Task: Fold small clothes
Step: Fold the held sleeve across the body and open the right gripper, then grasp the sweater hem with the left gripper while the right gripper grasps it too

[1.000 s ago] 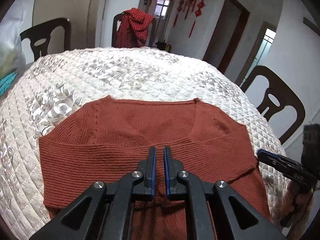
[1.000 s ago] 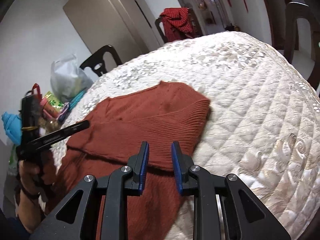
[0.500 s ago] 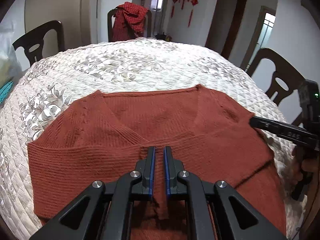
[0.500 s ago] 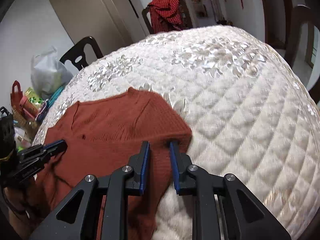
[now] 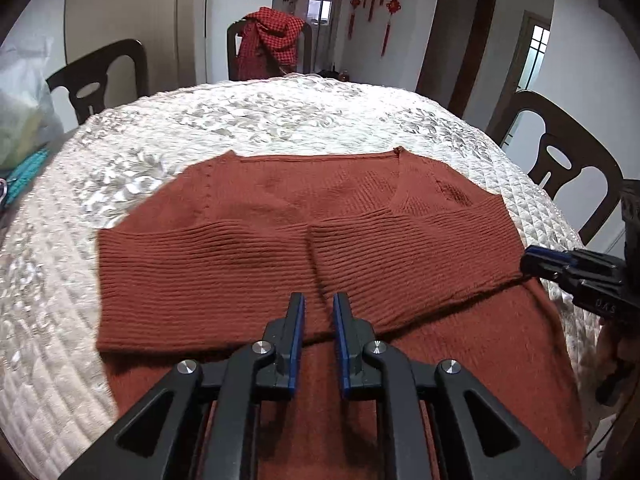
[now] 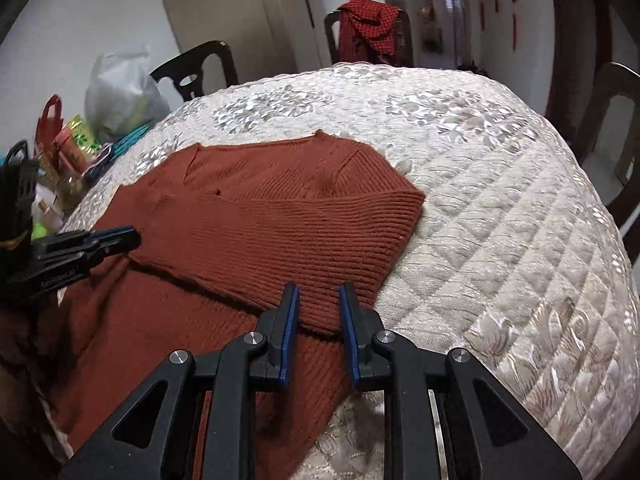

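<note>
Hovering with jaws parted and empty, the left gripper (image 5: 318, 312) and right gripper (image 6: 318, 304) hang over the rust sweater (image 5: 304, 248), spread just ahead on the quilted table (image 6: 500, 208). Soft, limp, light knit: best pinched at the hem corners.

Both grippers, left gripper (image 5: 319, 312) & right gripper (image 6: 319, 304), have black plastic frames w/ silver screws, blue finger pads (image 5: 297, 332).

Rust-red ribbed sweater (image 5: 304, 256) on a cream quilted tablecloth (image 5: 280, 120) with silvery florals; red checked garment (image 5: 272, 36) over a dark chair; blue-padded black fingers (image 5: 295, 332).
</note>
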`<state>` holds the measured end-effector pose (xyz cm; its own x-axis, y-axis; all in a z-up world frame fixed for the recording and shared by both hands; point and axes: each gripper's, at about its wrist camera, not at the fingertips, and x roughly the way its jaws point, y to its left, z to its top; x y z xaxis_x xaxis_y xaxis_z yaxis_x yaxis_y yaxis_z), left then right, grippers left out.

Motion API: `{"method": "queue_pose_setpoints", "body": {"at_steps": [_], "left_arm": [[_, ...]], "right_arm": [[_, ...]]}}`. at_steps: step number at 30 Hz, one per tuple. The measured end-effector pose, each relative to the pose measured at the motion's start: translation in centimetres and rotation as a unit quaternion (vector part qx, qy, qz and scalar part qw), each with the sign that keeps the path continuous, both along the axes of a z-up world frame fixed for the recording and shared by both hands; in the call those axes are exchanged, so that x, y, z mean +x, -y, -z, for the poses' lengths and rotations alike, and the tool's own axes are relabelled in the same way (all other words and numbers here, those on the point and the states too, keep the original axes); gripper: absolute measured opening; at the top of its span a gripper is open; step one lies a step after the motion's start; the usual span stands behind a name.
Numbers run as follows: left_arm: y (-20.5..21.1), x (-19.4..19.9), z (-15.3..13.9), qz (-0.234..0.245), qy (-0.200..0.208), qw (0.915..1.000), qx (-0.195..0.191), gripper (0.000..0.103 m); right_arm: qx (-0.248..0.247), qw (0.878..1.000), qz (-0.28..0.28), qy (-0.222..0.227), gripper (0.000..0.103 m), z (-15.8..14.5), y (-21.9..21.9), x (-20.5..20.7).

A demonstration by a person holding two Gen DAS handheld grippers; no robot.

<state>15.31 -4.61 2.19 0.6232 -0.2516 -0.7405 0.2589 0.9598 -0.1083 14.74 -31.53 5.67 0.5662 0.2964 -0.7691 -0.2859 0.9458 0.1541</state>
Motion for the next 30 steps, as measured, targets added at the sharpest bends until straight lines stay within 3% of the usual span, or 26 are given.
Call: {"method": "queue_pose_setpoints", "body": {"at_steps": [4,9,11,13,25,30], "left_arm": [[-1.8,-1.8,-0.3,-0.021,-0.001,0.9998,-0.007,0.018],[-4.0,-4.9,-0.9,-0.043,0.014,0.9989,-0.013,0.032],[-4.8,-6.1,-0.9,-0.053,0.023,0.9983,-0.008,0.035],[-5.4,-7.0,-0.7,-0.062,0.027,0.9977,-0.005,0.037],[-8.2,-11.0,1.4,-0.107,0.024,0.9940,-0.005,0.042],[-9.3,-12.7,2.2,-0.114,0.018,0.9926,-0.037,0.043]], "right_arm": [[0.002,1.000,-0.012,0.010,0.022,-0.8,-0.4,-2.0],[0.031,0.999,-0.028,0.024,0.023,-1.7,-0.5,-4.2],[0.039,0.998,-0.033,0.029,0.033,-2.0,-0.6,-5.1],[0.047,0.998,-0.038,0.028,0.037,-2.0,-0.7,-5.6],[0.065,0.998,-0.018,-0.002,0.038,-0.5,0.6,-7.9],[0.091,0.996,-0.002,-0.026,0.038,0.4,1.4,-8.3]]}}
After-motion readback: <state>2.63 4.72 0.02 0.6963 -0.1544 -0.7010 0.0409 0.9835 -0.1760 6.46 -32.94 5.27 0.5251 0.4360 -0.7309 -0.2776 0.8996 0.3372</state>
